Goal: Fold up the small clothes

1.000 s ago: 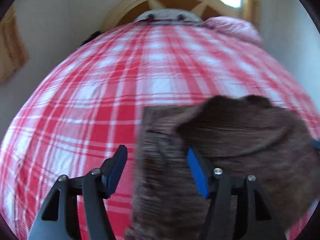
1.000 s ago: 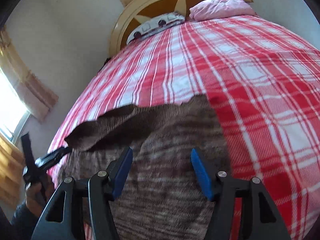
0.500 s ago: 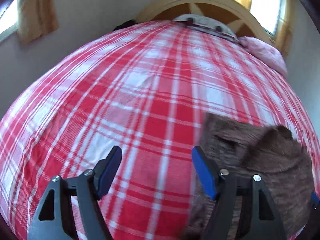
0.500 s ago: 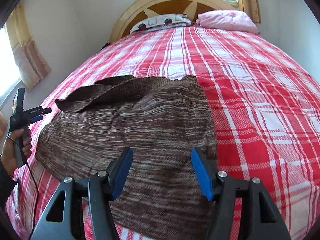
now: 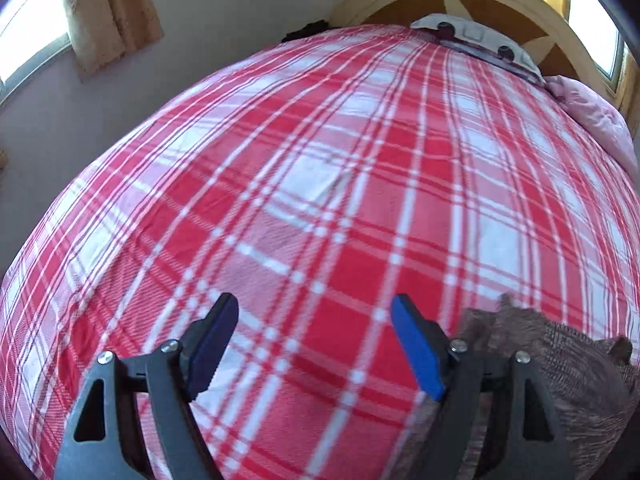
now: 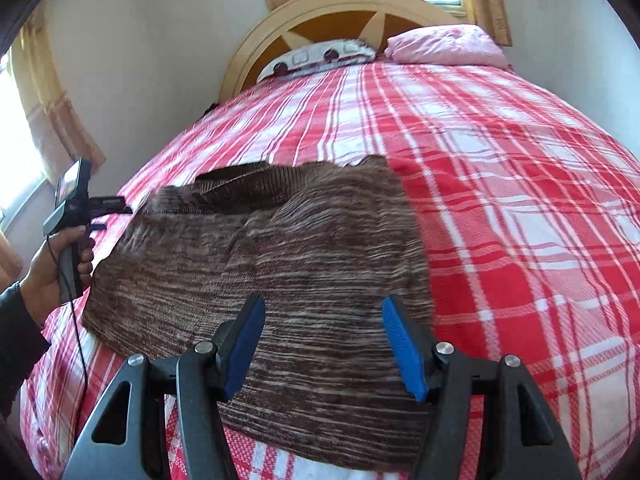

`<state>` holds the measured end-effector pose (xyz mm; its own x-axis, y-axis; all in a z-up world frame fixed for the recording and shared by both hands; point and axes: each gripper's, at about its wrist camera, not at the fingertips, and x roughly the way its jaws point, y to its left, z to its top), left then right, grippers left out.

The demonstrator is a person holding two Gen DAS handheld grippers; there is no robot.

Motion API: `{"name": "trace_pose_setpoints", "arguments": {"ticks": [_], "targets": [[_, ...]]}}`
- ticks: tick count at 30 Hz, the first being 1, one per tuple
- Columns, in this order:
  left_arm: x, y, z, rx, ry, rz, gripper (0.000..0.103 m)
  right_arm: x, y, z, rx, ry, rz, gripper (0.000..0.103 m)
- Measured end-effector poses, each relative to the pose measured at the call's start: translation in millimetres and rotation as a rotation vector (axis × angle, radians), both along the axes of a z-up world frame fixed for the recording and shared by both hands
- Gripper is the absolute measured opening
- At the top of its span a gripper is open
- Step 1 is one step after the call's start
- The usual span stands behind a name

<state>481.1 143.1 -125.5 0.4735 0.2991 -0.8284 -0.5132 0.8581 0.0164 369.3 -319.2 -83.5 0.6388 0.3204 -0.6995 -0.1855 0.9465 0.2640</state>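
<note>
A brown striped knit garment lies spread on the red and white plaid bed, with one dark part folded over along its far edge. My right gripper is open and empty just above the garment's near edge. My left gripper is open and empty over bare bedspread; the garment shows only at the lower right, behind its right finger. In the right wrist view the left gripper is held in a hand at the garment's left side, its tips beside the folded part.
A curved wooden headboard stands at the far end of the bed with a pink pillow and a white patterned pillow. Curtained windows and a wall are on the left.
My left gripper has let go of the garment's folded part and swung left, off the garment, over bare bedspread. My right gripper has drawn back, so more of the garment shows.
</note>
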Motion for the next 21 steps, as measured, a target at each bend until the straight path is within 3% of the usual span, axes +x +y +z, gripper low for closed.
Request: {"name": "trace_pose_setpoints", "arguments": {"ticks": [2,4,7,10,13,17,21], "targets": [[-13,4,-4,0.018,0.022,-0.015,0.080,-2,-4,0,0.007,-0.001,-0.005,0.062],[-32,-1,-5,-0.012,0.020,-0.070,0.079,-4,-8,0,0.012,-0.006,-0.022,0.062],[-70,-20,-2,-0.024,0.006,-0.205,0.078,-9,-8,3,-0.003,-0.019,-0.039,0.062],[-106,-42,-1,-0.041,-0.027,-0.333,0.068,-15,-2,2,-0.018,-0.020,-0.017,0.062],[-114,-58,-2,-0.065,-0.042,-0.398,0.055,-20,3,1,-0.040,-0.029,-0.021,0.062],[-112,-68,-8,-0.108,-0.031,-0.423,0.021,-25,9,1,-0.043,-0.030,-0.027,0.062],[-120,-68,-2,-0.128,-0.044,-0.392,0.021,-34,14,0,-0.049,-0.035,-0.019,0.062]]}}
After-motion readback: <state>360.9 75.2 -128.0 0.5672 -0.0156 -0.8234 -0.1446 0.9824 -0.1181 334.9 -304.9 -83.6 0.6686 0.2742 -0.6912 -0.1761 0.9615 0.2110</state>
